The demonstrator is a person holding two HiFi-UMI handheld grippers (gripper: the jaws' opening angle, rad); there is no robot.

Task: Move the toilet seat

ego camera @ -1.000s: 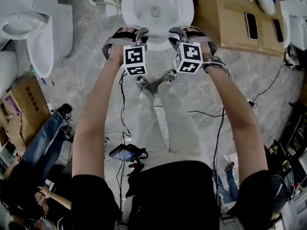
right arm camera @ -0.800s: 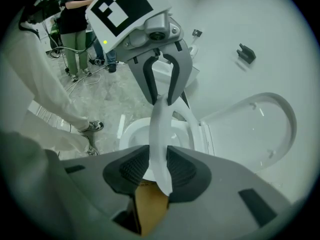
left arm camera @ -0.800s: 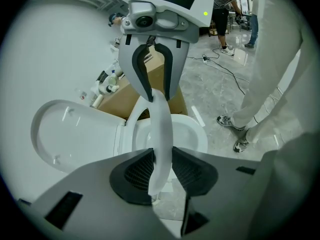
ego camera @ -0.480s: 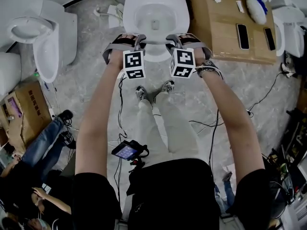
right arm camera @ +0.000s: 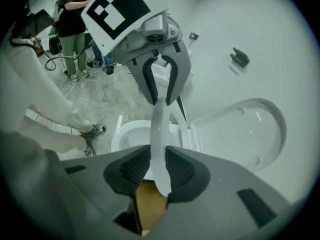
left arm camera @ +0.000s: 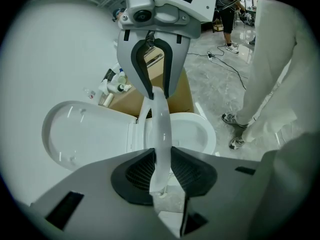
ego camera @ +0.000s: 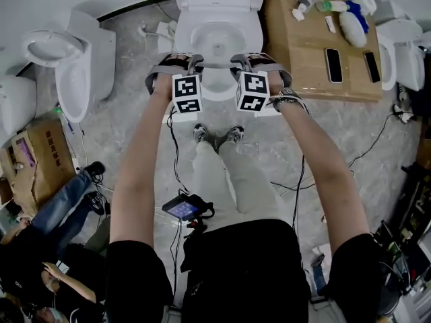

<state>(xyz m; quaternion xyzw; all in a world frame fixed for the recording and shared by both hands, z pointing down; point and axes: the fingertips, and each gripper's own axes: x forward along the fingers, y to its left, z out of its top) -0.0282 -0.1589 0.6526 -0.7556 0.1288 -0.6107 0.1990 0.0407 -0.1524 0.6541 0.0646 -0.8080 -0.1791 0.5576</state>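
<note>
Above bowl, left gripper and right gripper jaws, just narrowed, clamp toilet seat.

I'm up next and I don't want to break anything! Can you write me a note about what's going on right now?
Left gripper: shut on the toilet seat; its jaws have just been closing onto the front rim.
Right gripper: the same, shut on that rim beside it.
Lid is up, and the bowl is open below.
Done: seat gripped, front edge off the bowl.
Left: probably swing the seat up toward the lid, then let go.
</note>
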